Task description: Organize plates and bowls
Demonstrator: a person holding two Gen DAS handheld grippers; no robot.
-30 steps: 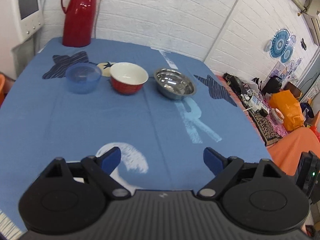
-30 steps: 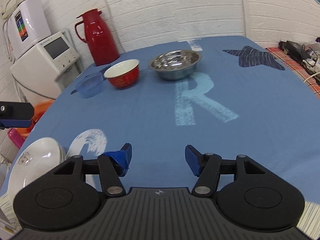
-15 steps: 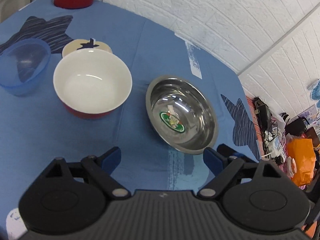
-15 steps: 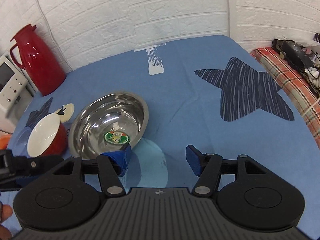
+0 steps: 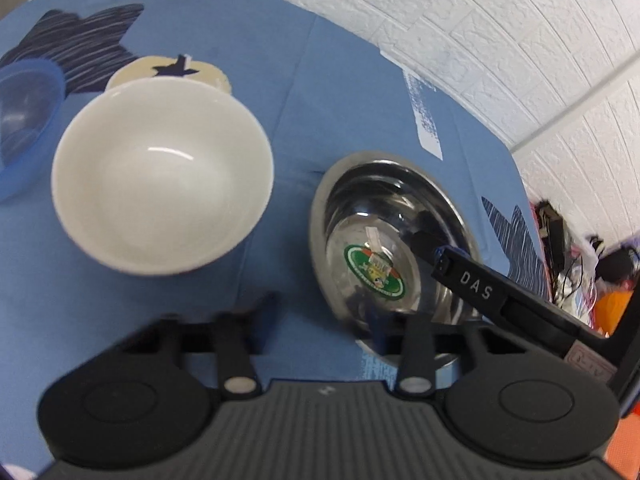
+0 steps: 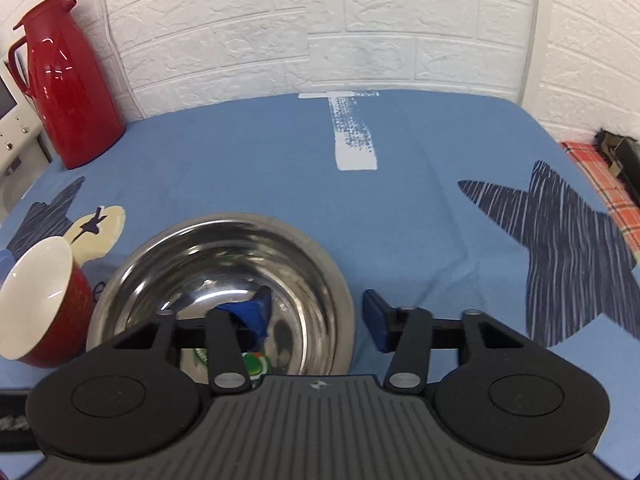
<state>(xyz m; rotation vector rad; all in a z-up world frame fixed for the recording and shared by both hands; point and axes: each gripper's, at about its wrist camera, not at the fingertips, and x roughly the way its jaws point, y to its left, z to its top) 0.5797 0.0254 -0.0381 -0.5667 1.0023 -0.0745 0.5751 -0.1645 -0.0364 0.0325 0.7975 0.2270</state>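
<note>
White brick wall (image 6: 360,20) | blue star-print tablecloth (image 6: 420,216) | red thermos (image 6: 68,80)

The surface (image 6: 420,208) has a blue cloth (image 6: 248,168) on it, with dark stripy stars, a white painted stripe and a small cream circle. A shiny metal bowl (image 6: 224,256) sits on the cloth. Just beside it is a bowl that is red outside and white inside (image 5: 160,172). On the far side of that one sits a see-through blue bowl (image 5: 24,120), partly cut off at the edge. A tall red jug (image 6: 68,84) stands at the back, near the white brick wall.
</note>
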